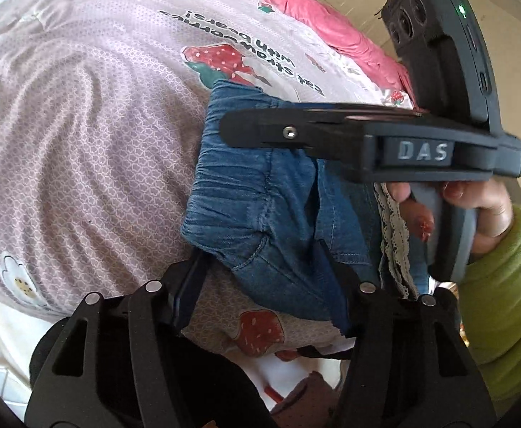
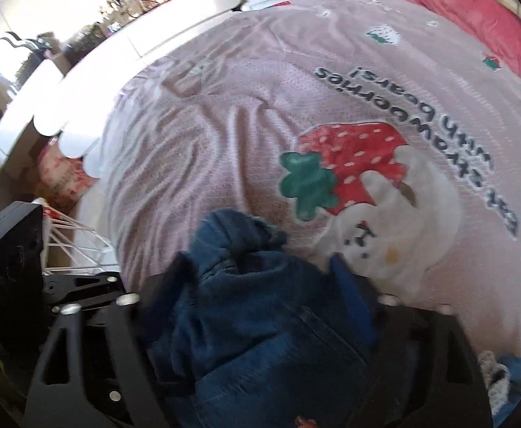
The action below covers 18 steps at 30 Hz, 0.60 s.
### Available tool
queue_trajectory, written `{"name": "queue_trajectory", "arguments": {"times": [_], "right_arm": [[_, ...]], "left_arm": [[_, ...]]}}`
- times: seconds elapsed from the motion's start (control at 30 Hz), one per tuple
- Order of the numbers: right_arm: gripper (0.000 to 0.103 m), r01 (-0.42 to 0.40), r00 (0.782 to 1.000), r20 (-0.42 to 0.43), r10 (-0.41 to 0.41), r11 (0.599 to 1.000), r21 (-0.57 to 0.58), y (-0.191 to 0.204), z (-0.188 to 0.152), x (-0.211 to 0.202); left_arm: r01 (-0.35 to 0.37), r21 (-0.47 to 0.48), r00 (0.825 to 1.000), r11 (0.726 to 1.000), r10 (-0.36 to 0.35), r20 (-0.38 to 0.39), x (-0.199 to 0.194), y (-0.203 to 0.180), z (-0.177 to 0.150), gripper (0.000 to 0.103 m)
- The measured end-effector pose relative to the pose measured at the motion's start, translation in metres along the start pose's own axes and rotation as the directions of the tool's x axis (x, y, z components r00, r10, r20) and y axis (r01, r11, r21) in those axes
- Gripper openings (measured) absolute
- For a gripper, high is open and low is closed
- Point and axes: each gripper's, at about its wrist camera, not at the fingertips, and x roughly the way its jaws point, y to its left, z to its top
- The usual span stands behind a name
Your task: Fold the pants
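1. Left tongs (image 1: 260, 278): fingers apart, denim hem of pants (image 1: 260, 192) lying between them, not pinched.
2. Right tongs (image 2: 257, 278): fingers either side of bunched pants (image 2: 246, 321); clamped or not, cannot tell.
3. Pants lie on pink strawberry bedsheet (image 1: 92, 135).
4. Pink blanket (image 2: 474, 25) at far edge of bed.

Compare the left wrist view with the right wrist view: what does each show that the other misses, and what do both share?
Only the left wrist view shows the right hand-held gripper from the side, reaching over the jeans' waistband, plus the person's hand and green sleeve. Only the right wrist view shows the white furniture beside the bed and the bear print. Both show the jeans, the pink strawberry bedspread and the pink blanket.
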Motion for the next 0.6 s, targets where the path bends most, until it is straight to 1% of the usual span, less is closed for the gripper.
{"name": "queue_trajectory", "arguments": {"times": [0.07,0.1,0.17,0.23,0.3,0.33,0.4,0.47,0.57,0.6], "right_arm": [[0.048,-0.009,1.000,0.006,0.009,1.000,-0.011,0.002,-0.003,0.001],[0.046,-0.005,1.000,0.020,0.005,1.000,-0.026,0.004,-0.005,-0.002],[0.039,-0.017,0.999,0.050,0.018,1.000,-0.017,0.004,-0.008,-0.009],[0.036,-0.037,0.995,0.096,0.038,0.999,-0.011,0.004,-0.015,-0.023],[0.035,-0.082,0.986,0.146,0.082,0.997,-0.005,0.003,-0.023,-0.041],[0.034,-0.096,0.981,0.168,0.095,0.995,-0.003,0.001,-0.025,-0.048],[0.033,-0.125,0.969,0.217,0.120,0.992,0.012,-0.004,-0.034,-0.068],[0.033,-0.132,0.959,0.254,0.122,0.991,0.023,-0.008,-0.042,-0.083],[0.033,-0.151,0.946,0.295,0.136,0.988,0.029,-0.013,-0.054,-0.103],[0.033,-0.156,0.941,0.307,0.139,0.987,0.032,-0.015,-0.058,-0.109]], "left_arm": [[0.003,-0.005,1.000,1.000,-0.003,-0.001,0.000,0.001,0.000,0.051],[0.002,-0.003,1.000,1.000,-0.002,-0.002,-0.001,0.001,0.000,0.052],[-0.001,0.002,1.000,1.000,0.001,-0.005,-0.001,0.000,0.000,0.056],[-0.013,0.021,1.000,1.000,0.013,-0.008,-0.001,-0.006,0.000,0.065],[-0.034,0.047,0.999,0.998,0.034,-0.012,0.001,-0.013,0.000,0.070],[-0.033,0.054,0.999,0.998,0.034,-0.013,0.001,-0.017,0.000,0.073],[-0.020,0.051,1.000,0.998,0.021,-0.011,0.002,-0.021,0.000,0.075],[-0.013,0.056,1.000,0.998,0.014,-0.015,0.004,-0.027,0.002,0.075],[0.021,0.096,0.999,0.995,-0.018,-0.028,0.010,-0.047,0.001,0.075],[0.058,0.096,0.998,0.994,-0.055,-0.036,0.013,-0.056,0.001,0.075]]}}
